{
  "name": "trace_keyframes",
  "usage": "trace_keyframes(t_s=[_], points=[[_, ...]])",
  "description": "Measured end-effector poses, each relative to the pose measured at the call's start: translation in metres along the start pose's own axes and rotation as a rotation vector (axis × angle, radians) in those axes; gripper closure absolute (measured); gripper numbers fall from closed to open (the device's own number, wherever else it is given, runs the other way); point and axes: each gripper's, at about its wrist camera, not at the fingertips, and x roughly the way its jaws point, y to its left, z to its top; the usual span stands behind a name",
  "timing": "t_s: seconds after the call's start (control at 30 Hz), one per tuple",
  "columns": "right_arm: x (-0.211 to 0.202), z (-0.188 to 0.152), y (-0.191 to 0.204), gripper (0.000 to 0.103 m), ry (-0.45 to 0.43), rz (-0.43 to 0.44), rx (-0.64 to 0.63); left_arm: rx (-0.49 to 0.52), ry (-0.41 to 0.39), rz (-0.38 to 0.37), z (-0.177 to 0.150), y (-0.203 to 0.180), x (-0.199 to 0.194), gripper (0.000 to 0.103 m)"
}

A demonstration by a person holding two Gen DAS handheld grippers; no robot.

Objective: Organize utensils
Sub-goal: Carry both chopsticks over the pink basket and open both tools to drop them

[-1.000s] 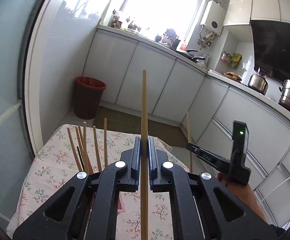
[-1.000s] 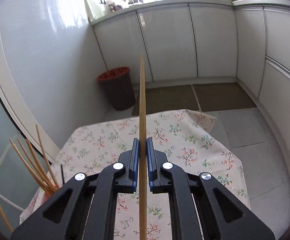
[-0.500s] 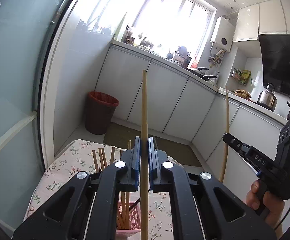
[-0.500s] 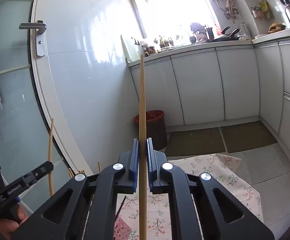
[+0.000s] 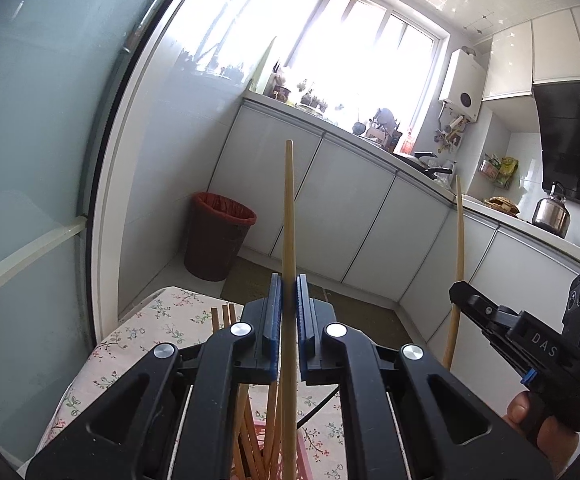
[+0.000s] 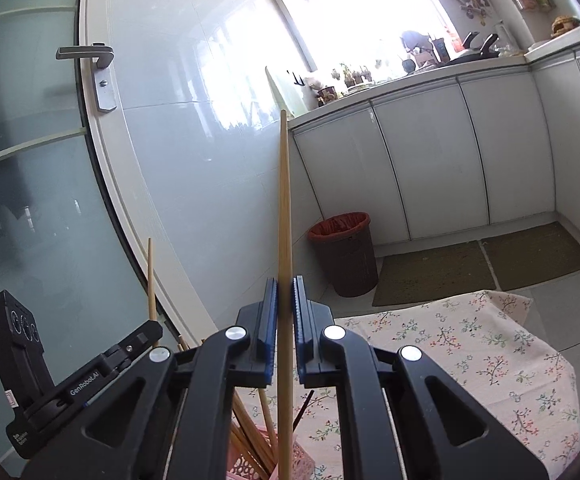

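Between the blue pads of the left tongs (image 5: 289, 304) a wooden chopstick (image 5: 288, 216) stands upright, clamped tight. Right tongs (image 6: 285, 308) likewise closed on a second chopstick (image 6: 284, 208), also vertical. Below both tongs sits a pink perforated holder (image 6: 246, 466) on the floral-cloth counter (image 6: 470, 344), with several more chopsticks (image 6: 250, 436) leaning inside it. Lower ends of both gripped sticks reach down to about the holder's level; cannot tell whether they are inside it. Left view shows the right tongs off to the right with their stick; right view shows the left tongs at lower left. Red-lined bin (image 5: 218, 236) on the floor by white cabinets (image 5: 350, 216).
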Motion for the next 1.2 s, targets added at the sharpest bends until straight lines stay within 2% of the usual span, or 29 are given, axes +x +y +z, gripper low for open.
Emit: trace_keyframes(t_s=[0.1, 0.23, 0.43, 0.57, 0.73, 0.8, 0.93, 1.03, 1.1, 1.13, 1.2], points=[[0.007, -0.009, 0.008, 0.095, 0.002, 0.021, -0.001, 0.034, -0.039, 0.027, -0.011, -0.002, 0.003, 0.097], [0.018, -0.019, 0.016, 0.095, 0.020, 0.028, -0.020, 0.066, -0.053, 0.071, -0.025, 0.000, 0.011, 0.097], [0.025, -0.026, 0.020, 0.095, 0.040, 0.018, -0.037, 0.080, -0.065, 0.078, -0.033, 0.006, 0.016, 0.097], [0.027, -0.030, 0.019, 0.095, 0.045, 0.006, -0.040, 0.157, -0.002, 0.105, -0.040, -0.004, 0.023, 0.097], [0.034, -0.040, 0.019, 0.095, 0.042, 0.000, -0.035, 0.131, 0.217, 0.132, -0.050, 0.001, 0.038, 0.095], [0.038, -0.045, 0.020, 0.095, 0.036, 0.001, -0.021, 0.086, 0.258, 0.150, -0.041, 0.008, 0.034, 0.092], [0.046, -0.055, 0.028, 0.095, 0.022, -0.005, -0.033, 0.045, 0.259, 0.158, -0.014, 0.018, 0.013, 0.076], [0.054, -0.064, 0.035, 0.095, 0.006, -0.018, -0.045, 0.063, 0.289, 0.210, -0.005, 0.019, 0.009, 0.072], [0.059, -0.071, 0.039, 0.095, -0.004, -0.033, -0.057, 0.067, 0.304, 0.247, -0.001, 0.021, 0.010, 0.059], [0.062, -0.075, 0.040, 0.095, -0.005, -0.041, -0.058, 0.062, 0.314, 0.264, 0.000, 0.023, 0.012, 0.050], [0.067, -0.082, 0.043, 0.095, 0.004, -0.054, -0.060, 0.050, 0.335, 0.276, -0.001, 0.027, 0.015, 0.048]])
